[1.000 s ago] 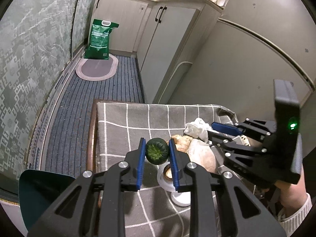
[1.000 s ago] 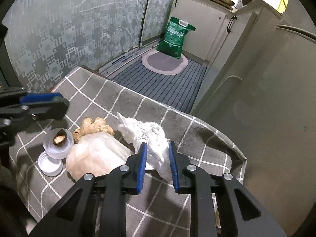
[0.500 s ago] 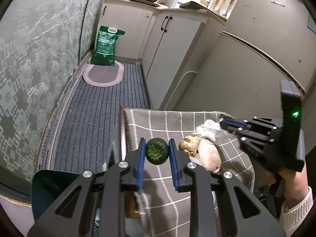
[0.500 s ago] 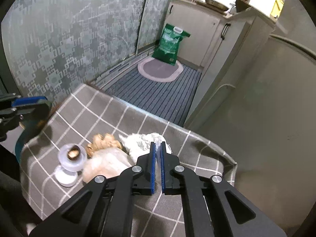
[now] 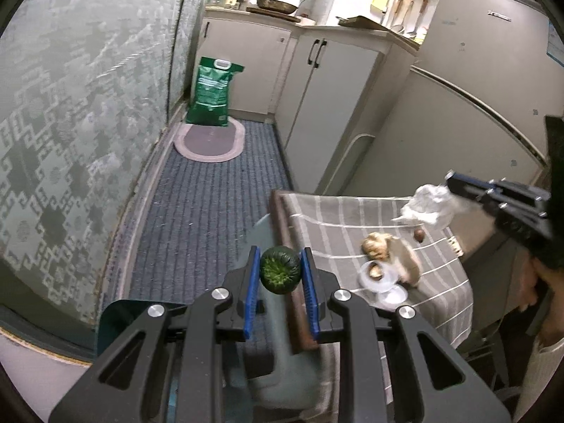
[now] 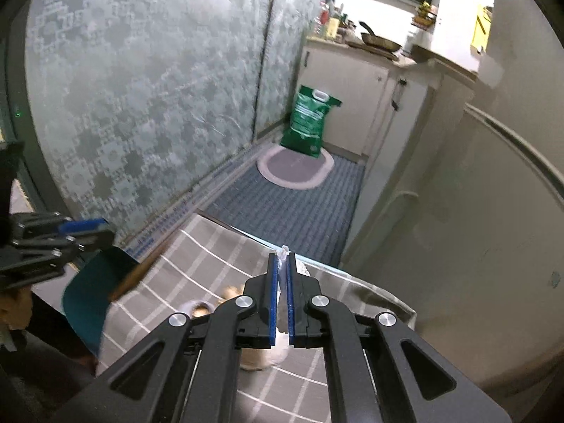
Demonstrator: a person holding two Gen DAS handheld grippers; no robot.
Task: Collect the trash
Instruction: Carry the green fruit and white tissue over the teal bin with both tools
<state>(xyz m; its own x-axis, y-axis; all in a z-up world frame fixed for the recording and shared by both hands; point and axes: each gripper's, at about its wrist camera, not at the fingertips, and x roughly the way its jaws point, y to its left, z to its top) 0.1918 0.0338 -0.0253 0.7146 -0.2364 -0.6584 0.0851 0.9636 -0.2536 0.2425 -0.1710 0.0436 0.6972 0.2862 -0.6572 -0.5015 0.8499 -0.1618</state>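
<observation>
In the left wrist view my left gripper point(image 5: 280, 264) is shut on a round dark green vegetable end point(image 5: 279, 270), held past the left edge of the grey checked table point(image 5: 328, 218), above a teal bin point(image 5: 120, 317). My right gripper point(image 5: 454, 185) hangs above the table's far right, shut on a crumpled white tissue point(image 5: 428, 204). In the right wrist view only a sliver of tissue point(image 6: 284, 251) shows between the pads of the right gripper point(image 6: 281, 264). On the cloth lie a ginger root point(image 5: 375, 246), a pale wrapper point(image 5: 405, 259) and a clear lid with a nut shell point(image 5: 377, 275).
A small brown nut point(image 5: 419, 235) lies near the table's far edge. A green sack point(image 5: 211, 95) and an oval mat point(image 5: 209, 141) sit on the striped floor by white cabinets point(image 5: 317, 105). A patterned wall runs along the left.
The right gripper closed on the tissue and lifted it off the table. The left gripper carried the green piece leftward, from over the table to past its edge.
</observation>
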